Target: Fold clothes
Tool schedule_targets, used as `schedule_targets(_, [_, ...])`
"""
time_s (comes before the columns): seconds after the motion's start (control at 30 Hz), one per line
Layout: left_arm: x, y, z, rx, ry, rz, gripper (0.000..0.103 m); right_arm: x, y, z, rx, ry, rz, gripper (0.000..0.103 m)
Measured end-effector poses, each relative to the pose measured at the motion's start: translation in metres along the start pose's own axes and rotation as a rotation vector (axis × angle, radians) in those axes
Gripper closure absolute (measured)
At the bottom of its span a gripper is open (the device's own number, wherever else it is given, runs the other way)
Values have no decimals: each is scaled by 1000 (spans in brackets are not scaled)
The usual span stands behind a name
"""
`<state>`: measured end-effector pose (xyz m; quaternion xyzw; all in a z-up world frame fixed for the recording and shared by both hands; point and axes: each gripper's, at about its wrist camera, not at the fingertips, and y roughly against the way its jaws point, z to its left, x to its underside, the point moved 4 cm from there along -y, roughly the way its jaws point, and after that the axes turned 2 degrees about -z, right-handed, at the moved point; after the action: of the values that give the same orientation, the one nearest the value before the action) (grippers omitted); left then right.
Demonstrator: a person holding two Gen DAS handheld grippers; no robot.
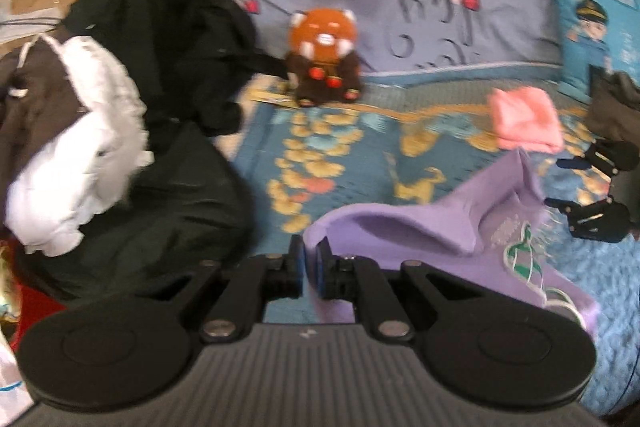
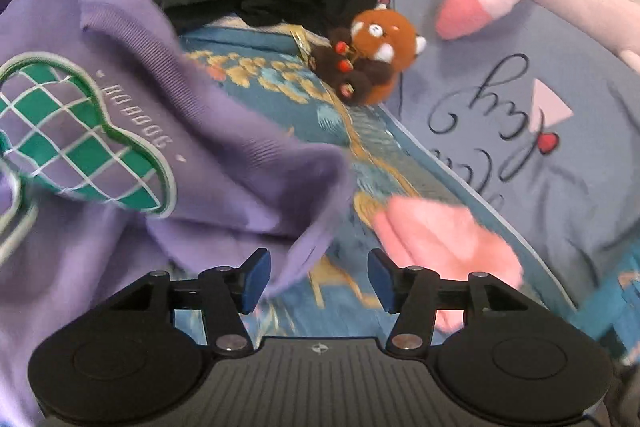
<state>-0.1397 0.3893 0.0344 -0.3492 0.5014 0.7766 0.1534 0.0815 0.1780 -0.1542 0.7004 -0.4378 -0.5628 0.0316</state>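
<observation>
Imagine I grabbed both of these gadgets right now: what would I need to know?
Left gripper: jaws shut on an edge of the purple sweatshirt.
Right gripper: jaws open, a corner of the sweatshirt hanging loose between them, not pinched.
Folded pink garment lies on the blue bedspread, apparently done.
Left to do: the purple sweatshirt is bunched, not folded. A heap of black clothes and a white garment waits beside the red panda plush.

Heap [image 1: 132,115]: left of my toy [image 1: 323,57], on the bed [image 1: 360,155].
Shirt [image 1: 420,227]: before the toy.
Towel [image 1: 526,123]: right, behind shirt.
</observation>
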Motion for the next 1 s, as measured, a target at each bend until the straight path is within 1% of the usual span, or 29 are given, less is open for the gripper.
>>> schedule_targets(0.1, [-1,-8,9,-11,6,3,96,-13,-20,-11,-91,-151,22,48])
schedule_targets(0.17, [0,-12,9,-9,2,1,96,-18,-32,-13,-132,-225,42,48])
schedule_targets(0.2, [0,-13,9,-8,1,-1,96,-19,-40,-13,-140,-244,71,49])
schedule_targets(0.23, [1,-14,8,-6,4,-4,96,-20,-49,-12,-145,-262,104,53])
schedule_targets(0.27, [1,-15,8,-4,8,-6,95,-19,-57,-12,-146,-282,142,61])
schedule_targets(0.3, [2,-16,8,0,14,-6,95,-17,-65,-12,-149,-319,181,72])
schedule_targets(0.33, [2,-18,9,2,20,-5,95,-13,-69,-13,-167,-372,210,98])
schedule_targets(0.37, [3,-19,10,3,25,-2,95,-9,-71,-16,-176,-431,226,97])
schedule_targets(0.43, [5,-22,12,5,32,4,95,-6,-63,-20,-155,-489,206,98])
schedule_targets(0.53, [7,-21,15,5,39,-1,95,-9,-39,-30,-118,-549,168,98])
schedule_targets(0.6, [6,-17,18,5,54,-14,95,-18,-10,-40,-80,-567,124,98])
schedule_targets(0.63, [5,-14,20,2,62,-25,95,-27,11,-46,-52,-556,95,99])
schedule_targets(0.77, [-8,14,25,-12,83,-114,95,-67,98,-69,64,-498,-26,99])
schedule_targets(0.9, [-33,61,35,-21,105,-254,95,-112,195,-85,193,-402,-136,99])
schedule_targets(1.0, [-55,104,41,-30,118,-372,95,-139,271,-88,282,-348,-212,99])
